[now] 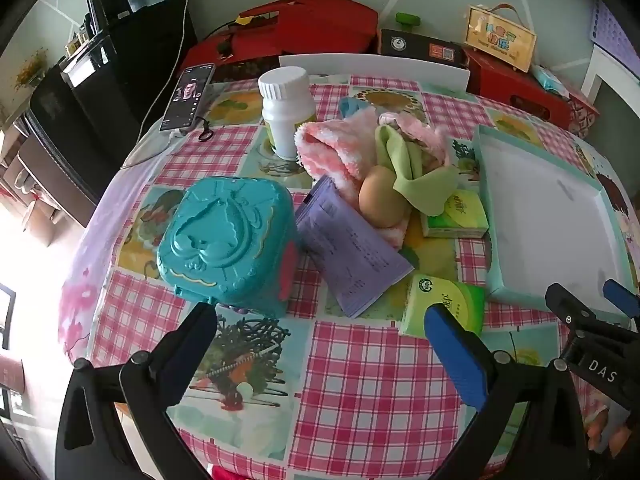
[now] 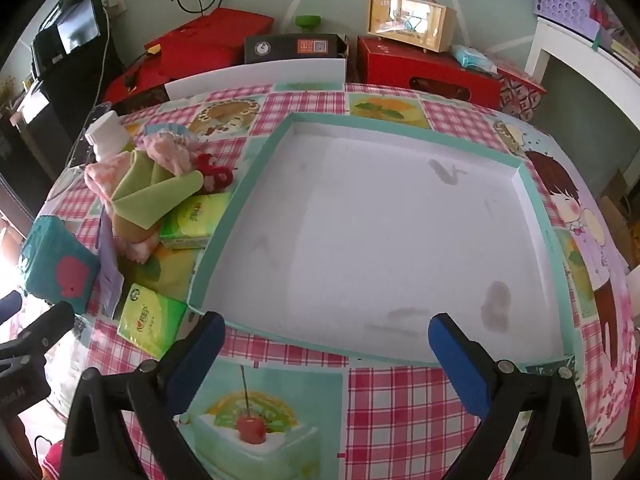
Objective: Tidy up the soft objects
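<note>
A pink fluffy cloth (image 1: 340,148) (image 2: 168,152) lies heaped mid-table with a green cloth (image 1: 416,176) (image 2: 152,196) draped over it and an egg-shaped tan object (image 1: 380,200) against it. Two green tissue packs lie nearby, one beside the heap (image 1: 456,218) (image 2: 196,220) and one nearer me (image 1: 444,308) (image 2: 150,320). A shallow teal-rimmed box with a white floor (image 2: 256,160) (image 1: 486,184) is empty. My left gripper (image 1: 320,320) hovers open over the tablecloth, nearer than the teal case. My right gripper (image 2: 326,328) hangs open at the box's near rim, holding nothing.
A teal plastic case (image 1: 228,240) (image 2: 60,268), a purple paper sheet (image 1: 352,248), a white bottle (image 1: 286,108) (image 2: 106,136) and a phone (image 1: 188,96) share the checked tablecloth. Red boxes (image 2: 424,72) and a wooden case (image 2: 412,20) stand behind the table.
</note>
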`<state>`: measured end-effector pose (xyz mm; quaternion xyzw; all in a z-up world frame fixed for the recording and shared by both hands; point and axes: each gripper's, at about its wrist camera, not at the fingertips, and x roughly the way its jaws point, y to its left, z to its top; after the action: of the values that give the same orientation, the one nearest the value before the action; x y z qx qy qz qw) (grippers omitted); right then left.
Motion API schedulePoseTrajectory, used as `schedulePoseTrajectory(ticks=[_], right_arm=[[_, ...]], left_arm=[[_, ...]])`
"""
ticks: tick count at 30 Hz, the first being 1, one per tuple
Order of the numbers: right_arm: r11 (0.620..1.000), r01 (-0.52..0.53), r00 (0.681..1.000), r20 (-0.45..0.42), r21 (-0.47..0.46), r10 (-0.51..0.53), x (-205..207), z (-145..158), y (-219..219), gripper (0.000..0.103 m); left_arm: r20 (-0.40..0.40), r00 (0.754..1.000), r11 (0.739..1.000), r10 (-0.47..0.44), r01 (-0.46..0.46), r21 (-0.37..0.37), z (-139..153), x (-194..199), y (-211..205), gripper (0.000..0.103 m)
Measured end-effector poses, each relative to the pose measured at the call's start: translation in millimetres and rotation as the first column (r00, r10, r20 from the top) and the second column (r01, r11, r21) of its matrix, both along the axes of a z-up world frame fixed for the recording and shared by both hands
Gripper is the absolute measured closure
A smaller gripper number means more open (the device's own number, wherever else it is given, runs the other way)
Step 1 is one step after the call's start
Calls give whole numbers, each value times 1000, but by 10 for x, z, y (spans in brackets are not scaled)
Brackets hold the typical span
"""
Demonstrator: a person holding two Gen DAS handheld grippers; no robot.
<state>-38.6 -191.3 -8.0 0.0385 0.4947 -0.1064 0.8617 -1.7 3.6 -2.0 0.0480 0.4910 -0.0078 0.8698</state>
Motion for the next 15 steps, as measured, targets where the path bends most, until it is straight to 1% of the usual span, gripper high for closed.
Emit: schedulePoseTrajectory(ticks=[15], right_arm=[[1000,2,1000,11,-5,-2,-16,17,-15,0]], left_arm=[[-19,999,999,35,-35,-8,-22,35,11,0]])
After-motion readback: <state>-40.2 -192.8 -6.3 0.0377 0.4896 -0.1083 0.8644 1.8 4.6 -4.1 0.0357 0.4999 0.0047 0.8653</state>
